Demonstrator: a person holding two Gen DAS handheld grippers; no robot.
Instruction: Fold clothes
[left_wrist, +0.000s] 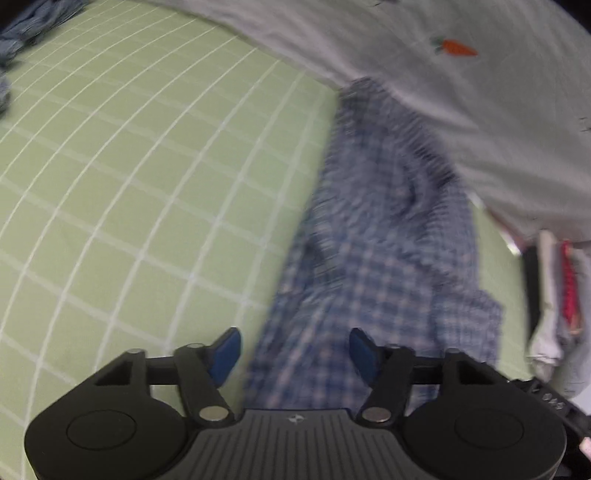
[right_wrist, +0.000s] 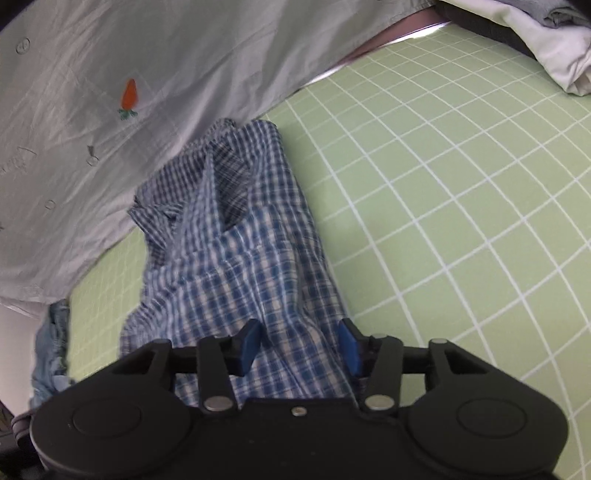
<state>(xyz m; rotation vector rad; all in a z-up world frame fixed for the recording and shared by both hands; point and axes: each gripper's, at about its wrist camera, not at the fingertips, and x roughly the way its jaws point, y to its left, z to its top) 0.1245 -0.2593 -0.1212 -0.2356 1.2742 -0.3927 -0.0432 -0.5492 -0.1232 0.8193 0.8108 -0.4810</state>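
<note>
The blue plaid shirt lies rumpled on the green grid-patterned bedsheet, drawn out into a long strip whose axis runs away from the camera, from just under the left gripper up to the edge of a pale quilt with a carrot print. In the left wrist view the jaws stand released, blue pads well apart and nothing between them. The shirt's near end spreads below the gap but sits off toward the right-hand pad; the left-hand pad hangs over bare sheet. The picture is smeared, so whether the pads touch the cloth cannot be told. Some grey-blue fabric lies bunched at the far left corner, well apart from the shirt.

From the right wrist view, the same plaid shirt runs lengthwise away from the right gripper, collar end crumpled against the carrot quilt. These jaws are also parted and grasp nothing, yet the near hem lies squarely between both pads, so this gripper seems the better centred over the cloth. A light blue denim garment lies near the shirt's left edge, and a folded white cloth sits at the far right. Both grippers sit at the same near end, so the coming pinch likely takes that hem.
</note>
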